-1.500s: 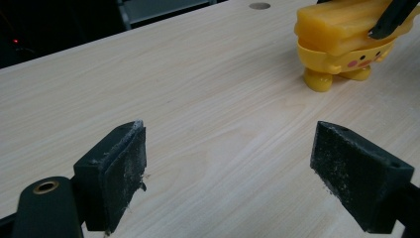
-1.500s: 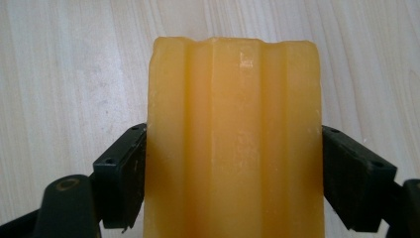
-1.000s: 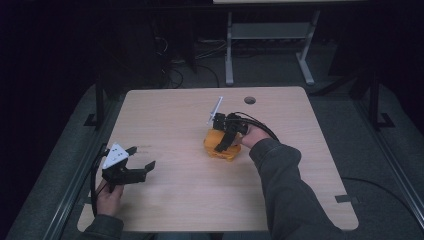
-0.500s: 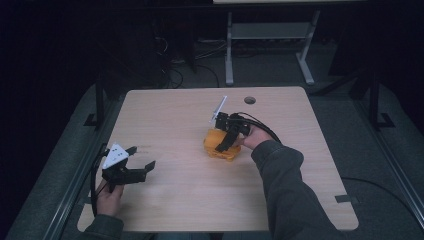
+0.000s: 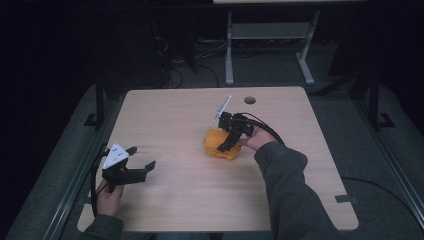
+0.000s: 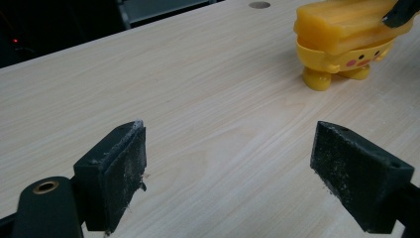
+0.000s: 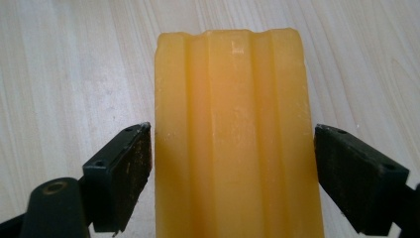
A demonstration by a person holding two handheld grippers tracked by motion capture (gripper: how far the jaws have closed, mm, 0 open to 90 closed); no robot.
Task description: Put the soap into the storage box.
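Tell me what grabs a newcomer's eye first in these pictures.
The bright yellow toy near the middle of the pale wooden table stands out; it has small round feet and pink cheeks. The right gripper straddles its ridged top, jaws open on either side. The left gripper is open over bare wood near the table's left edge.

We see a pale wood-grain table (image 5: pixel 190 200) with rounded corners and a round cable hole (image 5: pixel 250 100) near its far edge. A yellow toy figure (image 5: pixel 220 145) stands on the tabletop, nearer us than that hole.
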